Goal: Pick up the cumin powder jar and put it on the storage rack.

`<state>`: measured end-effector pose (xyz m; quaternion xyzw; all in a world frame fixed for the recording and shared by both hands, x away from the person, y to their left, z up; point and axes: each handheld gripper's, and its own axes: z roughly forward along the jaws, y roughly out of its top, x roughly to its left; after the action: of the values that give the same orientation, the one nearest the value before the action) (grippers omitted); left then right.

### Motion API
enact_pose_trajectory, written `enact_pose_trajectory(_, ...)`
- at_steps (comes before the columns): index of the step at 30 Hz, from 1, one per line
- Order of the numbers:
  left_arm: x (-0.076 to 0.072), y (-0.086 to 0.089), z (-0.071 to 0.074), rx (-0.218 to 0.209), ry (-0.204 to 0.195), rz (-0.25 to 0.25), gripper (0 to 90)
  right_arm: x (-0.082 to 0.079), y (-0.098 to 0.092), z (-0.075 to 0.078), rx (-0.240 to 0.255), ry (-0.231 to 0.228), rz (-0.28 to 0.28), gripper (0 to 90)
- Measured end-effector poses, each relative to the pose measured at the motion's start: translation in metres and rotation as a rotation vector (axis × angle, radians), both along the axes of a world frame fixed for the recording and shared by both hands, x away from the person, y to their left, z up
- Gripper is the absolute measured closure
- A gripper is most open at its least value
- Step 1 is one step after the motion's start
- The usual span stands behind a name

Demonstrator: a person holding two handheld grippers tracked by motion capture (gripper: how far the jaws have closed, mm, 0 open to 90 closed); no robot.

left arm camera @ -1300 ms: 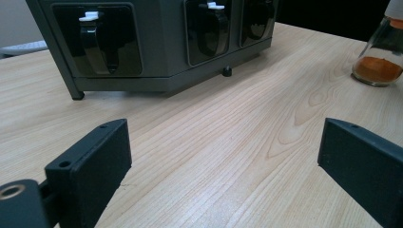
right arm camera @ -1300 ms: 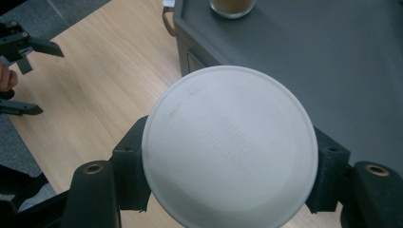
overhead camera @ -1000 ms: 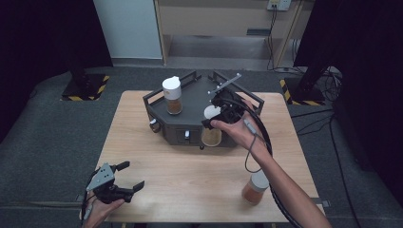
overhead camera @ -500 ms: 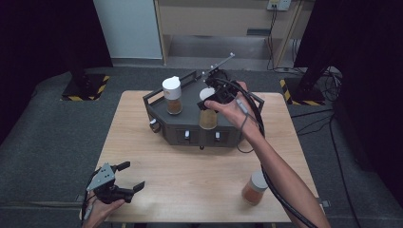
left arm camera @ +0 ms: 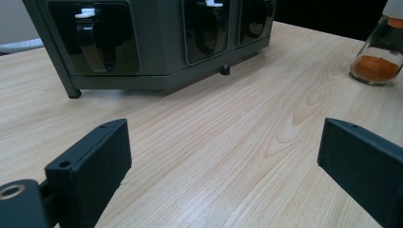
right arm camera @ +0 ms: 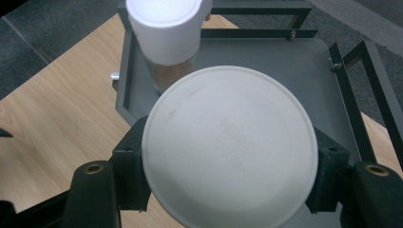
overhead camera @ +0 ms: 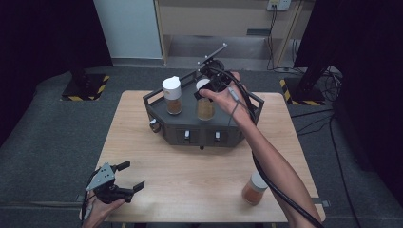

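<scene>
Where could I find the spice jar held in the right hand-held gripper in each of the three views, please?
High view: the held jar is at upper centre, over the dark rack, right of the racked jar.
Left gripper view: not in it; the rack's front fills the top.
Right gripper view: its white lid sits centre, clamped by the right hand-held gripper.
Shared landmark: the dark rack.

We find no legible text. Faint embossed lettering sits on the white jar lid [right arm camera: 230,152], just in front of the dark rack [right arm camera: 285,61]; we cannot make out its characters.
</scene>
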<state>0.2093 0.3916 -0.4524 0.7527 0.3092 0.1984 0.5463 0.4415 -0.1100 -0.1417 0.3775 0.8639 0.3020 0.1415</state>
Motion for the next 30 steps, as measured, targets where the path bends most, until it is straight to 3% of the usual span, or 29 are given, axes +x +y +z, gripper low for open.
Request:
enact_pose_trajectory(10, 0.001, 0.000, 0.000, 0.000, 0.000, -0.005, 3.0, 0.022, 0.016, -0.006, -0.023, 0.002, -0.014, 33.4)
enact_pose_trajectory(30, 0.001, 0.000, 0.000, -0.002, 0.001, -0.004, 3.0, 0.057, 0.023, -0.031, -0.028, 0.053, -0.053, 33.4)
